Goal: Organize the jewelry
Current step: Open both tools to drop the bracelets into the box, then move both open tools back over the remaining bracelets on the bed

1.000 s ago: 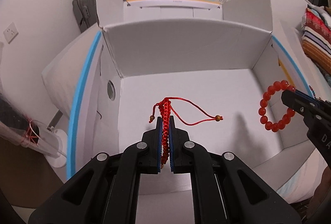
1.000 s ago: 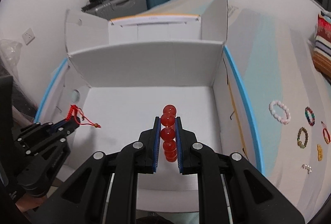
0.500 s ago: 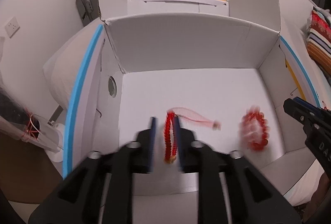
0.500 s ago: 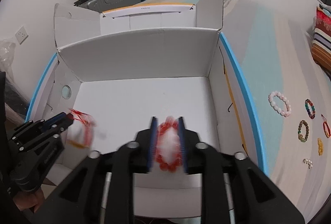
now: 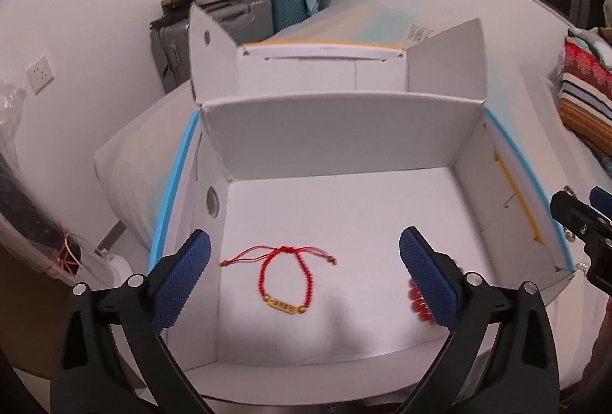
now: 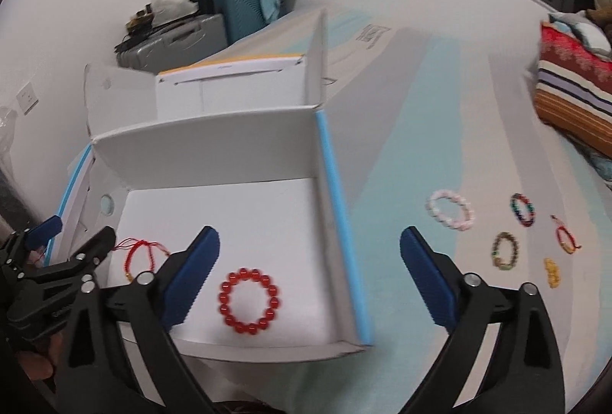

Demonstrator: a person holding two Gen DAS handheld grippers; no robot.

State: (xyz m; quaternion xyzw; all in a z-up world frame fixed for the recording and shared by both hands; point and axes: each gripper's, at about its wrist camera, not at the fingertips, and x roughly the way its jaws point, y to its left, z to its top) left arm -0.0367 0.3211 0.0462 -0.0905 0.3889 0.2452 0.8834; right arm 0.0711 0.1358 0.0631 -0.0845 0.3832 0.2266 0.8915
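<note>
My left tongs (image 5: 304,264) hang over the white box (image 5: 336,134), jaws swinging wide, nothing pressed between the pads. Below them the red cord bracelet (image 5: 287,276) lies flat on the box floor, left half; its loop runs long toward me, gold bar at the near end, knotted tails spread sideways at the far end. Right of it, the red bead bracelet (image 6: 248,301) lies flat as a round ring, no long axis. My right tongs (image 6: 310,268) straddle the box's right wall, jaws also opening, empty. Further right, five more bracelets (image 6: 451,209) and a small yellow charm (image 6: 551,272) lie on the bed.
</note>
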